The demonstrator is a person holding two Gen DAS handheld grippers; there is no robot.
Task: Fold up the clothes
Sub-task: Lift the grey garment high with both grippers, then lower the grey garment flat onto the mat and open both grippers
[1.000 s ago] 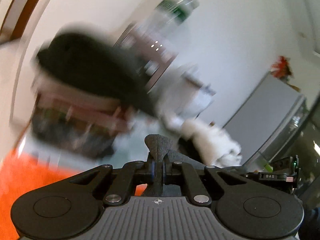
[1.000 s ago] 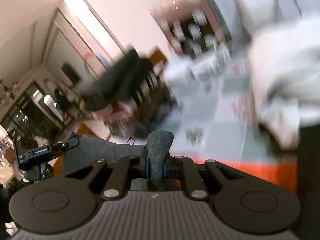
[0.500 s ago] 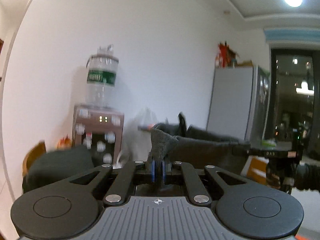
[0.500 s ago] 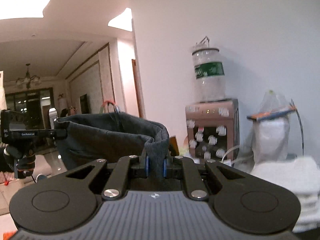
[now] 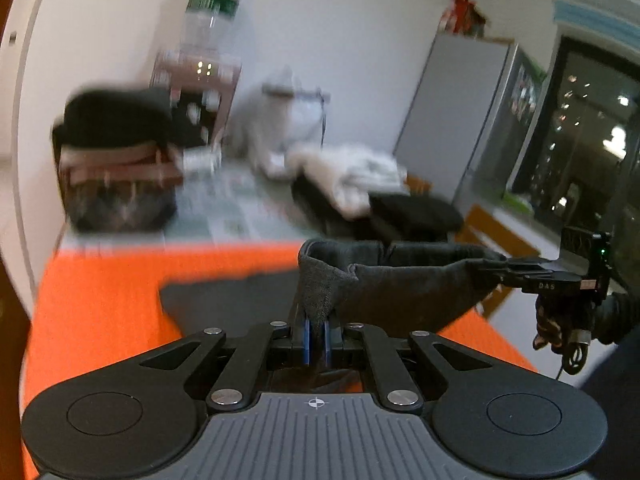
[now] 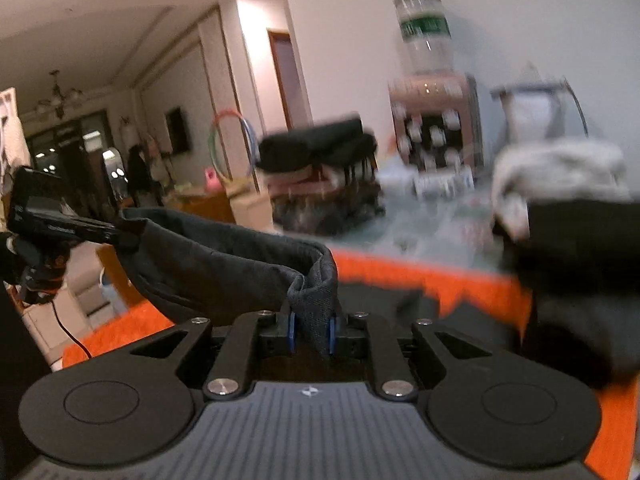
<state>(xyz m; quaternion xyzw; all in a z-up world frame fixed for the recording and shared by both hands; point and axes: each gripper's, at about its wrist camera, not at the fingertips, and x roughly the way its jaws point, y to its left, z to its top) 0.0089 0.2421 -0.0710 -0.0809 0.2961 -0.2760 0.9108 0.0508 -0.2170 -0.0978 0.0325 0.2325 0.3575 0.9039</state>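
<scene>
Left wrist view: left gripper (image 5: 315,334) clamped tight on a corner of the dark grey garment (image 5: 404,284), centre frame. The cloth spans rightward in the air to the right gripper (image 5: 494,267), which pinches the other corner at the right edge; a gloved hand (image 5: 560,320) sits behind it. More of the garment lies on the orange mat (image 5: 96,304) below. Behind, blurred: one stack of folded clothes (image 5: 116,164) with a black piece on top, upper left; one water dispenser (image 5: 200,80) carrying one bottle (image 5: 214,8); one white-and-black clothes pile (image 5: 372,192) mid-frame; one grey fridge (image 5: 456,120) upper right.

Right wrist view: right gripper (image 6: 312,334) pinched on the garment (image 6: 224,272) hem, centre. Fabric sags leftward to the left gripper (image 6: 108,234) at the left edge. Orange mat (image 6: 472,280) beyond. One folded stack (image 6: 324,184) mid-frame, dispenser (image 6: 432,120) and bottle (image 6: 426,28) upper right, one blurred white-over-black pile (image 6: 560,176) crowding the right edge. One hoop (image 6: 232,148) left of centre.
</scene>
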